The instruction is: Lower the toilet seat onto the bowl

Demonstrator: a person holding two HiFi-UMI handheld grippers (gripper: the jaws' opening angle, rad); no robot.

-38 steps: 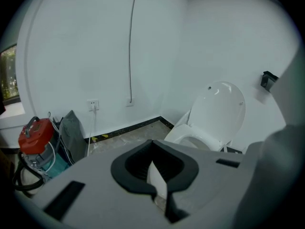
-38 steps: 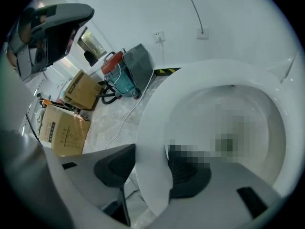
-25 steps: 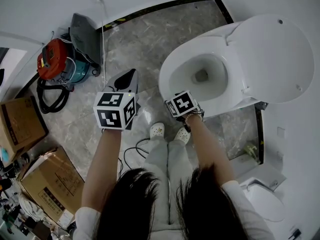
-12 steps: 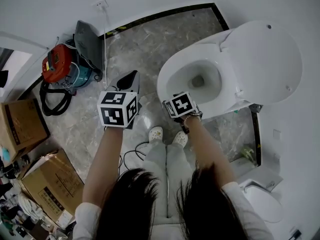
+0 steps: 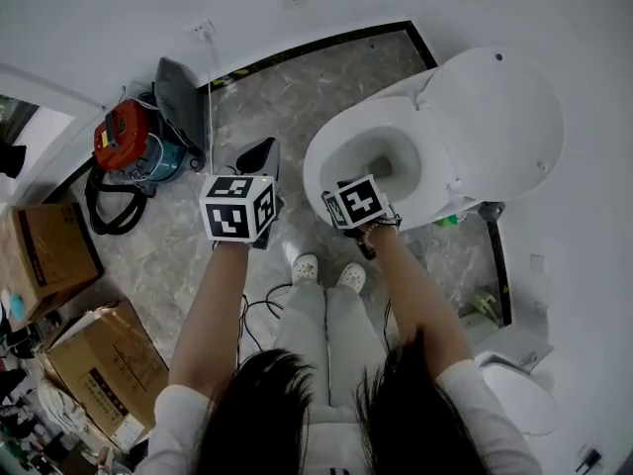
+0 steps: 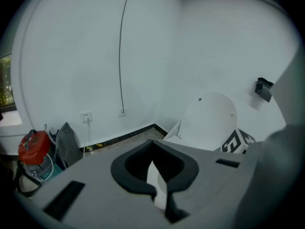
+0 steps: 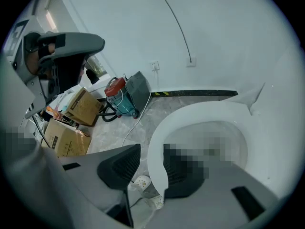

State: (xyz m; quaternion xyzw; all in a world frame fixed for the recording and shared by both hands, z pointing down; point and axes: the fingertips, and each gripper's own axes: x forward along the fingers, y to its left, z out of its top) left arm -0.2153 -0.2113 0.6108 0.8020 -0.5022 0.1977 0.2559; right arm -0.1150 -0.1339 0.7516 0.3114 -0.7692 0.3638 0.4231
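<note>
My right claw (image 7: 150, 149) is hanging part open above the front rim of the bowl (image 5: 326, 166). Its jaws have just been closing, pinching nothing. My left claw (image 6: 152, 147) is sitting shut and empty, farther off. The toilet seat (image 5: 495, 127) is standing tipped back beyond the bowl, its long axis running away from the right claw.

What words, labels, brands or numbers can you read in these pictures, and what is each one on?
None can be read.
On the cardboard box: dark printed strip and white label, too small to read.
On the red vacuum: small label, blurred.
On the cubes of the left tool and right tool: square black-and-white markers, no letters.
</note>
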